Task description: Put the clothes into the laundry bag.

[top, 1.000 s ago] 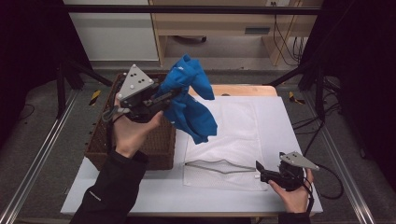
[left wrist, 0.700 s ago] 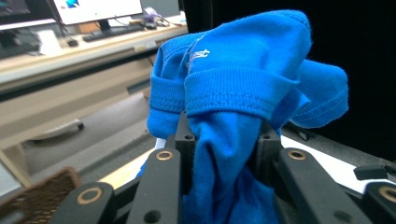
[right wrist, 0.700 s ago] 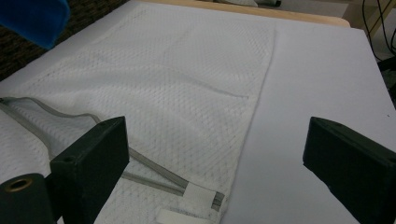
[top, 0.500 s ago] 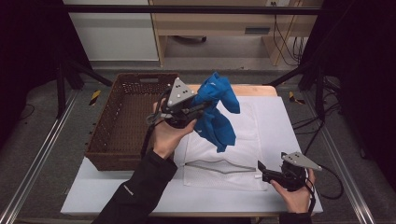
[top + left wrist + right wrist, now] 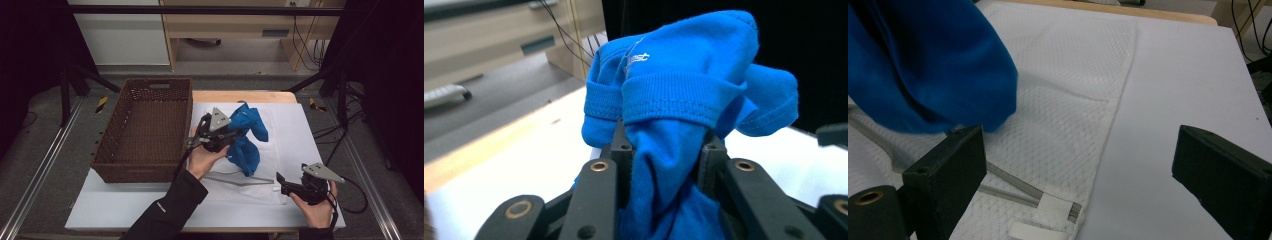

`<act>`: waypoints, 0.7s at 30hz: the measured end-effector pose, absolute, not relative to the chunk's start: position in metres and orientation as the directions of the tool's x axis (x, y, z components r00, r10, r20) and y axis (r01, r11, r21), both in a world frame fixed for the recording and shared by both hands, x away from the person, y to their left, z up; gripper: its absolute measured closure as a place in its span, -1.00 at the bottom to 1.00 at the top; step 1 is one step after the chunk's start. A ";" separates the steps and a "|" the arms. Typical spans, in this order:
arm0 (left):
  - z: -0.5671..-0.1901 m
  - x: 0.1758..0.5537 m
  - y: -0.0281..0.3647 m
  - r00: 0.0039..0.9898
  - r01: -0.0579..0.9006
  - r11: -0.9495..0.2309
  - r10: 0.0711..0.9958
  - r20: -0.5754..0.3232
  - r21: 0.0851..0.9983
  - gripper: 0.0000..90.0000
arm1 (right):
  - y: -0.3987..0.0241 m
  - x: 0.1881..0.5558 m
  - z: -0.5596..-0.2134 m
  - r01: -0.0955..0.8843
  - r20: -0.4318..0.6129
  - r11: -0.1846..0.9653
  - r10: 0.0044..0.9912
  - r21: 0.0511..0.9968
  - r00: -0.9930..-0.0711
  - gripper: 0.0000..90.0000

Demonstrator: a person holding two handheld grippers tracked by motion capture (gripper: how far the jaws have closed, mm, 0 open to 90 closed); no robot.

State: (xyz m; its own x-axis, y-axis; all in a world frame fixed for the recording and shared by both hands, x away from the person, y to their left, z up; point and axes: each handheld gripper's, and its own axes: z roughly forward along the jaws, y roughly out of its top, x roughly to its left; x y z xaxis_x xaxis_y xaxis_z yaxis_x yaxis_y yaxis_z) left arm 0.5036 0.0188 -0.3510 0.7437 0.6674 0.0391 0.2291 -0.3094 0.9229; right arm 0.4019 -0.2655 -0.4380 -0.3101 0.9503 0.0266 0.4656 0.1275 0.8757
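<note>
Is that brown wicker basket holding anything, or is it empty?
Empty: the high view looks straight down onto the bare woven floor of the basket. The blue garment hangs beside it from the left gripper.

One blue garment, one white mesh bag, one brown wicker basket at nine o'clock and two grippers sit over one worktop: left gripper, right gripper.

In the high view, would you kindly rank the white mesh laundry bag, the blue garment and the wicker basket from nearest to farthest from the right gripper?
1. White mesh laundry bag: flat on the table, its zip end just left of the right gripper.
2. Blue garment: hanging over the bag, clamped in the left gripper.
3. Wicker basket: at the table's left side.
</note>
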 end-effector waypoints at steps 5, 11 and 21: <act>-0.380 0.508 0.008 0.756 0.266 -0.333 0.654 0.018 0.905 0.51 | -0.266 0.402 -0.439 0.464 0.025 0.125 0.952 0.877 -0.304 -0.84; -0.406 0.509 -0.001 0.764 0.283 -0.367 0.644 0.022 0.886 0.46 | -0.267 0.402 -0.439 0.462 0.028 0.121 0.953 0.879 -0.303 -0.83; -0.437 0.517 -0.010 0.759 0.322 -0.415 0.650 0.030 0.851 0.34 | -0.265 0.403 -0.440 0.470 0.031 0.123 0.951 0.874 -0.306 -0.83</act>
